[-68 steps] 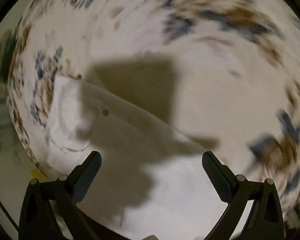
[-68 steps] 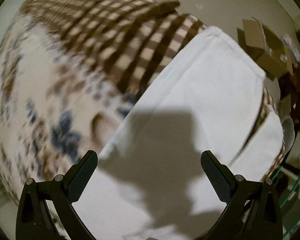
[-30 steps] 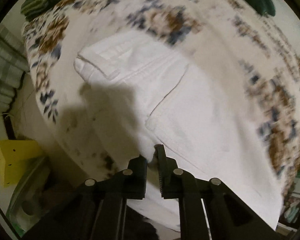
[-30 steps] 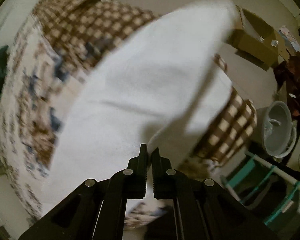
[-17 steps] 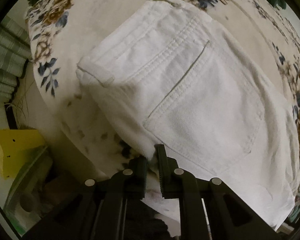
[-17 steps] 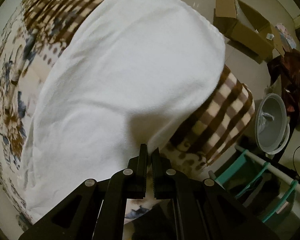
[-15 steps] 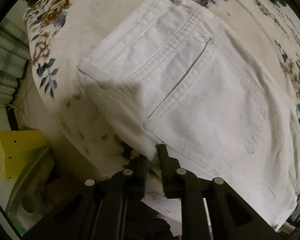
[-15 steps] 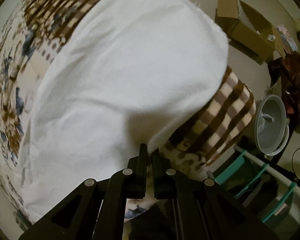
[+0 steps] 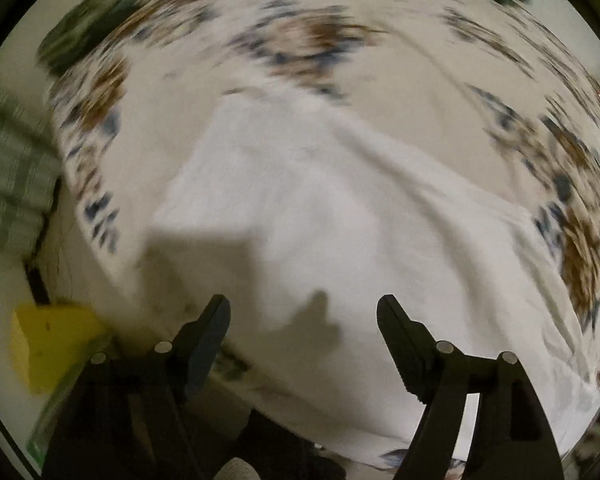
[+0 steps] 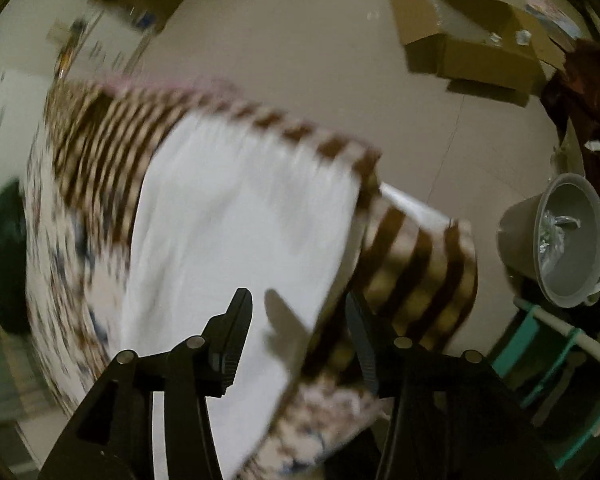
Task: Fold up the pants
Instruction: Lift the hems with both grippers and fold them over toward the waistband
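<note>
Pants (image 9: 340,232), white and heavily blurred in the left wrist view, lay spread on the floral bedspread (image 9: 308,40) with their near side running along the bed's edge just ahead of the left gripper (image 9: 303,320). That gripper stood wide apart with nothing between its jaws, and its shadow fell on the cloth. A yellow block (image 9: 48,344) sat low beyond the bed's edge at the left, so room to swing outward there looked tight; toward the far side the bedspread offered open space. In the right wrist view the pants (image 10: 236,232) reached over a brown checked blanket (image 10: 416,272) near the bed's corner, and the right gripper (image 10: 298,312) was parted to a middling gap, gripping nothing, with the cloth's right edge just in front of it. Since that end lay so near the corner, I judged it could slide off toward the floor, undoing the fold. A cardboard box (image 10: 468,40) and a grey bucket (image 10: 568,240) stood well apart on the floor.
</note>
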A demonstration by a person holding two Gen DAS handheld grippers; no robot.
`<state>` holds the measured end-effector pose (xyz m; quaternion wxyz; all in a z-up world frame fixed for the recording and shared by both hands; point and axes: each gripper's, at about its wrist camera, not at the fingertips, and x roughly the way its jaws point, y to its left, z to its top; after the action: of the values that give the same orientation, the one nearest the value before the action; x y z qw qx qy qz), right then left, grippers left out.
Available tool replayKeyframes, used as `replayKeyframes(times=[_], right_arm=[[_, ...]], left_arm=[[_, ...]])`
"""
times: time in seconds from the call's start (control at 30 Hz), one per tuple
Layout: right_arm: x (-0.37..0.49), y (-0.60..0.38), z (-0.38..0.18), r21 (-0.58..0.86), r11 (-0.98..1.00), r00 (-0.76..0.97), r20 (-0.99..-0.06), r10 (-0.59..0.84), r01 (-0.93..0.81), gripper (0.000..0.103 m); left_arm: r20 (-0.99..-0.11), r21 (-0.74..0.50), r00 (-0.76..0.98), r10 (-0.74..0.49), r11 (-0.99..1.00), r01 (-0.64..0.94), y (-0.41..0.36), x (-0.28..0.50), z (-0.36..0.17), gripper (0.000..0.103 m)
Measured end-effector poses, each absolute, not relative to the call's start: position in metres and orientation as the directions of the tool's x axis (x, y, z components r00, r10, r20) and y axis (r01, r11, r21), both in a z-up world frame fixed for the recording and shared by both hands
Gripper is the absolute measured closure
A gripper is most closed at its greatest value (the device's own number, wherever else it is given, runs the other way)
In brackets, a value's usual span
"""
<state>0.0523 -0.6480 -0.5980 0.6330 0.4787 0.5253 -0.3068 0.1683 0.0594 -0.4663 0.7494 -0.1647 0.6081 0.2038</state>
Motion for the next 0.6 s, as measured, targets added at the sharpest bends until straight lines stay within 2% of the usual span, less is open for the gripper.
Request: replayKeyframes(times=[0.1,0.13,0.17,0.2,0.23,0.37,0.4,0.5,0.57,0.6], right_arm=[[0.057,-0.676,-0.616,0.296,0.290,0.280,-0.955,0.096,0.910,0.052],[0.056,-0.680,-0.623,0.314,0.274,0.300,-0.949,0.092,0.909,0.057],[0.055,-0.681,-0.629,0.332,0.263,0.318,-0.943,0.093,0.906,0.066],[0.055,-0.680,-0.629,0.329,0.266,0.321,-0.944,0.076,0.906,0.082],[0.056,-0.675,-0.624,0.334,0.280,0.335,-0.941,0.046,0.900,0.090],[0.056,-0.670,-0.610,0.281,0.311,0.314,-0.948,-0.059,0.908,0.094],[0.055,-0.670,-0.613,0.264,0.298,0.294,-0.954,-0.063,0.917,0.096],[0.048,-0.679,-0.629,0.235,0.271,0.247,-0.969,-0.013,0.934,0.096],[0.045,-0.682,-0.627,0.267,0.267,0.271,-0.962,0.023,0.926,0.094],[0.043,-0.682,-0.623,0.282,0.276,0.281,-0.959,0.041,0.919,0.082]], left_arm=[[-0.977,-0.040,0.206,0.050,0.909,-0.414,0.016,0.191,-0.467,0.028],[-0.976,-0.056,0.217,0.029,0.924,-0.378,0.000,0.197,-0.468,0.028],[-0.975,-0.058,0.220,0.021,0.937,-0.345,-0.016,0.203,-0.468,0.028],[-0.977,-0.054,0.213,0.009,0.956,-0.290,-0.041,0.213,-0.471,0.028],[-0.977,-0.060,0.211,-0.005,0.966,-0.253,-0.057,0.219,-0.473,0.028],[-0.981,-0.038,0.194,-0.024,0.997,-0.069,-0.124,0.241,-0.489,0.028],[-0.983,-0.004,0.186,0.000,1.000,-0.021,-0.140,0.247,-0.497,0.028],[-0.984,0.063,0.169,0.055,0.997,0.039,-0.158,0.265,-0.520,0.026],[-0.987,0.064,0.149,0.059,0.997,0.031,-0.157,0.278,-0.534,0.018],[-0.987,0.065,0.151,0.060,0.998,0.024,-0.153,0.282,-0.535,0.012]])
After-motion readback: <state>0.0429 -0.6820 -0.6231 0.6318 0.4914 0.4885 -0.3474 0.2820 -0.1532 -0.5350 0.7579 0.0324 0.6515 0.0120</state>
